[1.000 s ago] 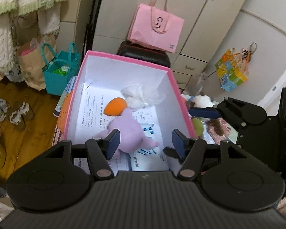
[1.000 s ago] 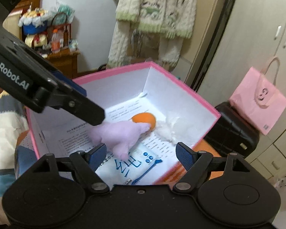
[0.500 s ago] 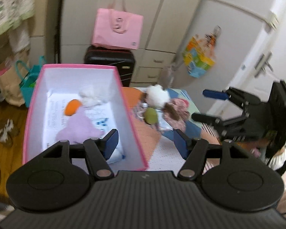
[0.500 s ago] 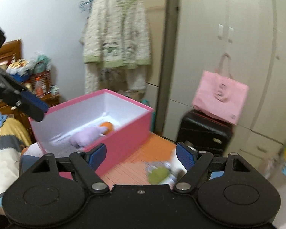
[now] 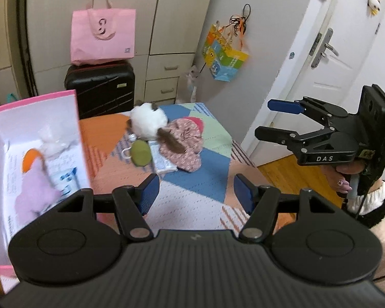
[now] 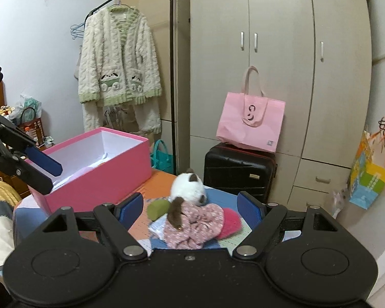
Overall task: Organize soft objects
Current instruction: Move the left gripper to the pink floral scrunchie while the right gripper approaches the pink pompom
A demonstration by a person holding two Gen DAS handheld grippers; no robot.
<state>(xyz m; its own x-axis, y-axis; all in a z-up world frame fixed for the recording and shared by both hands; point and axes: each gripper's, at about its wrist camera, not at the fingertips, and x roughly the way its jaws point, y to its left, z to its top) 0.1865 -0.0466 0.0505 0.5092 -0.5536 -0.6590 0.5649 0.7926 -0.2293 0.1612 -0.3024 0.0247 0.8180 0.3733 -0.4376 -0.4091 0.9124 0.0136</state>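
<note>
A pink box (image 5: 71, 95) (image 6: 107, 179) stands on the left of the patchwork table (image 5: 192, 184). Inside it lie a lilac plush (image 5: 36, 192), an orange soft piece (image 5: 29, 159) and a white fluffy piece (image 5: 51, 143). On the table lie a white plush cat (image 5: 147, 120) (image 6: 188, 187), a green soft ball (image 5: 140, 152) (image 6: 157, 208), a pink floral fabric item (image 5: 184, 143) (image 6: 195, 228) and a red-pink piece (image 6: 231, 222). My left gripper (image 5: 196, 192) is open and empty above the table's front. My right gripper (image 6: 190, 206) is open and empty, facing the pile; it also shows in the left wrist view (image 5: 277, 118).
A black suitcase (image 5: 100, 87) with a pink tote bag (image 5: 102, 36) on it stands behind the table. Wardrobe and drawers (image 6: 282, 77) fill the back wall. A door (image 5: 333, 77) is on the right. A fluffy cardigan (image 6: 118, 71) hangs on a rack.
Both grippers have pulled back from the pink box and swung right toward the pile of soft things on the table. The lilac plush stays in the box.
</note>
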